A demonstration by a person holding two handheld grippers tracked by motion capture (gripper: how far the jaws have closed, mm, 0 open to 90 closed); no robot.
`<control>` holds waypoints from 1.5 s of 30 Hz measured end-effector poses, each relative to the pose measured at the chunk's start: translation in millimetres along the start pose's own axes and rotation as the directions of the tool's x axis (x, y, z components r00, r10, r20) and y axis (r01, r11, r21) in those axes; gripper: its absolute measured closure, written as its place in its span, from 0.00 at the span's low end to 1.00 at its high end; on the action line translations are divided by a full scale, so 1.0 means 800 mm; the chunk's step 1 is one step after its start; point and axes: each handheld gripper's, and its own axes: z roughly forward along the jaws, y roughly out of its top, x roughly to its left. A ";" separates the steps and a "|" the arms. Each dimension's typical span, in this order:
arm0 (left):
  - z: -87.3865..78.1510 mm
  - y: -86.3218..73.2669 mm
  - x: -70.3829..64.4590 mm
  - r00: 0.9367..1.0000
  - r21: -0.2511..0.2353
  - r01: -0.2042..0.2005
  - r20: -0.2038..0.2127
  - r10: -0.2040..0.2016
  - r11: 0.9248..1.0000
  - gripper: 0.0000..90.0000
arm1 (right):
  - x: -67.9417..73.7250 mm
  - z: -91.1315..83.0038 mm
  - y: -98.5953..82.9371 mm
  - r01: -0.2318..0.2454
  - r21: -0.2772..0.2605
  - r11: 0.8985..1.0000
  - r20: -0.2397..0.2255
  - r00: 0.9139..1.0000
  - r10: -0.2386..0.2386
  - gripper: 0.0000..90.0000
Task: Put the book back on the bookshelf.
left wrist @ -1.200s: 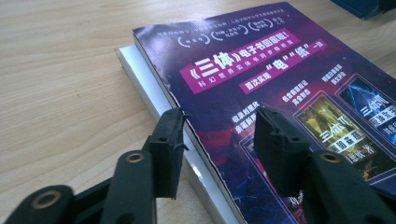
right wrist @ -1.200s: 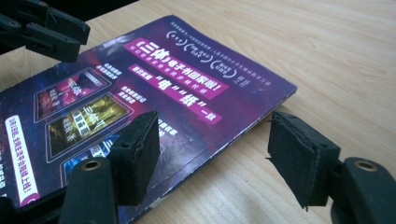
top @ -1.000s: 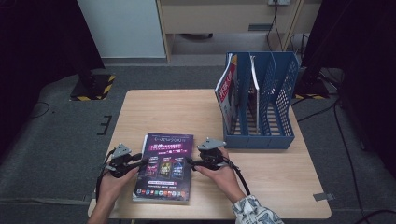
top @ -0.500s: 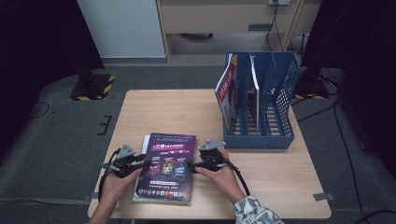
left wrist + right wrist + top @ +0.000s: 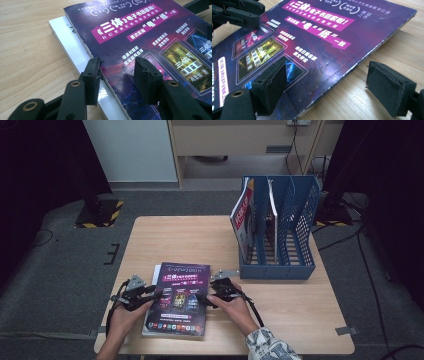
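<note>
Left claw [image 5: 117, 68] stands released at the left edge of the purple book [image 5: 180, 297], one jaw outside the edge over the white book [image 5: 75, 53] beneath, the other over the cover. The right claw [image 5: 327, 86] is also released, straddling the purple book's right edge: one jaw above the cover, the other out over the bare desk [image 5: 280, 305].

The purple book lies flat on the near part of the desk, on top of the white book, which peeks out along its left side. A blue file rack [image 5: 277, 232] stands to the far right, well apart, with magazines upright in its left slots.

The step in hand looks like gripping the purple book from both sides to lift it. To do it well, the left jaw should slip between the two books rather than under both, so only the top one comes up. The right claw's outer jaw needs to get beneath the edge, which sits slightly raised off the desk. Closing both claws together and lifting level should keep the book from bending or sliding.
</note>
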 end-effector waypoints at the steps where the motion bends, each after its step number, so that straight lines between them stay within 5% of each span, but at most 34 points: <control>1: 0.000 0.000 0.000 1.000 -0.001 0.000 -0.002 0.000 1.000 0.62 | -0.001 0.001 0.000 -0.005 -0.003 1.000 -0.003 1.000 0.005 0.19; 25: 0.000 -0.002 0.000 1.000 -0.007 0.011 0.001 -0.011 1.000 0.62 | -0.006 0.010 0.009 -0.100 -0.042 0.994 -0.073 0.993 0.097 0.25; 35: 0.000 -0.002 0.001 1.000 -0.009 0.015 0.001 -0.015 1.000 0.62 | 0.010 -0.004 0.039 -0.063 -0.094 0.994 -0.097 0.994 0.054 0.26; 45: 0.000 -0.002 0.001 1.000 -0.009 0.015 0.003 -0.015 1.000 0.62 | 0.022 -0.005 0.058 -0.028 -0.090 0.996 -0.089 0.996 0.020 0.26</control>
